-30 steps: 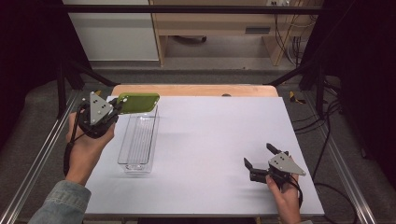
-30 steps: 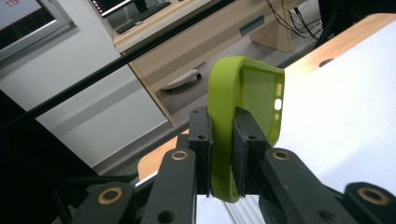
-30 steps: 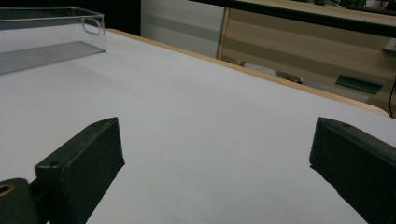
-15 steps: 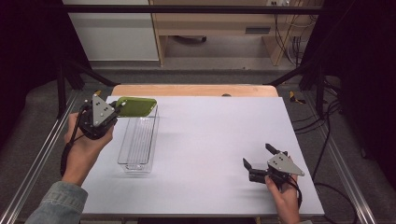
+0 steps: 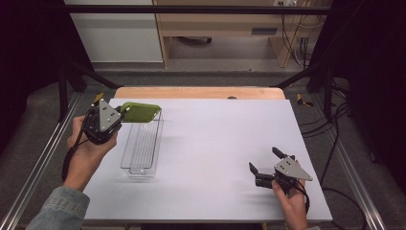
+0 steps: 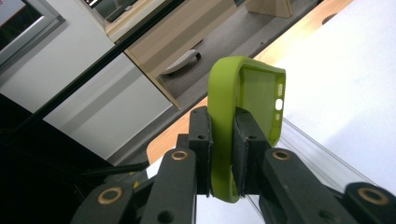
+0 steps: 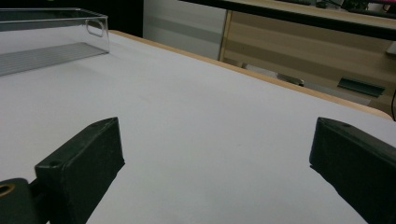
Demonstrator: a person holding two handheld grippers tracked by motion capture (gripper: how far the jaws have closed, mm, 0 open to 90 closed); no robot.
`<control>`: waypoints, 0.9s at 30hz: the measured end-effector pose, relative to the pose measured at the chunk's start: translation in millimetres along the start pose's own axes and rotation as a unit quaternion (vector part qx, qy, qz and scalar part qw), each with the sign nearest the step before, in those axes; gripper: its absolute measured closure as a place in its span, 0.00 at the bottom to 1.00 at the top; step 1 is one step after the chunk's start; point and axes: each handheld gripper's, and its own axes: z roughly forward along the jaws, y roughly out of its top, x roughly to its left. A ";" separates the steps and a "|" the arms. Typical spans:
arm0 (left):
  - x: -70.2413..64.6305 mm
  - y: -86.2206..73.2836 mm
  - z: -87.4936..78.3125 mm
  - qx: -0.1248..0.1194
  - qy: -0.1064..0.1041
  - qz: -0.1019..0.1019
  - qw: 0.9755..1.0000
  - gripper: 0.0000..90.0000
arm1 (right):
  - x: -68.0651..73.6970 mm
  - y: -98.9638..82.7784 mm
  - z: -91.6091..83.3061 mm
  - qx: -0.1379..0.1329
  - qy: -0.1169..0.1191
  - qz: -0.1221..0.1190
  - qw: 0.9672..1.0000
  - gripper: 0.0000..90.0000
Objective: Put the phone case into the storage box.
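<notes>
Phone case (image 6: 243,98) — lime-green, soft, camera cutout visible.

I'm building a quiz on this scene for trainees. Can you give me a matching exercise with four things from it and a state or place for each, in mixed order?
Things:
1. left gripper
2. right gripper
3. green phone case
4. clear bin

States or places:
A. held over the bin's far end
B. open, low at the table's near right
C. resting empty on the table's left
D. shut on an edge of the case

Pairs: 1-D, 2-B, 3-A, 4-C
</notes>
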 end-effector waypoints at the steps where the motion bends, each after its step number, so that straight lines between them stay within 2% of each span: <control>1: -0.2 -0.1 0.2 0.001 0.000 0.002 1.000 0.88 | 0.0 0.0 0.0 0.000 0.000 0.000 1.000 0.03; 12: -0.2 -5.9 9.1 0.018 0.001 0.019 1.000 0.88 | 0.4 0.3 0.1 -0.001 0.002 -0.002 1.000 0.03; 16: 2.3 -10.1 12.3 0.021 0.003 0.014 1.000 0.88 | 0.9 0.1 0.8 0.000 0.003 -0.003 1.000 0.03; 27: 5.2 -9.3 21.1 0.032 0.000 0.028 0.999 0.88 | 2.3 0.2 3.3 0.000 0.007 -0.011 1.000 0.03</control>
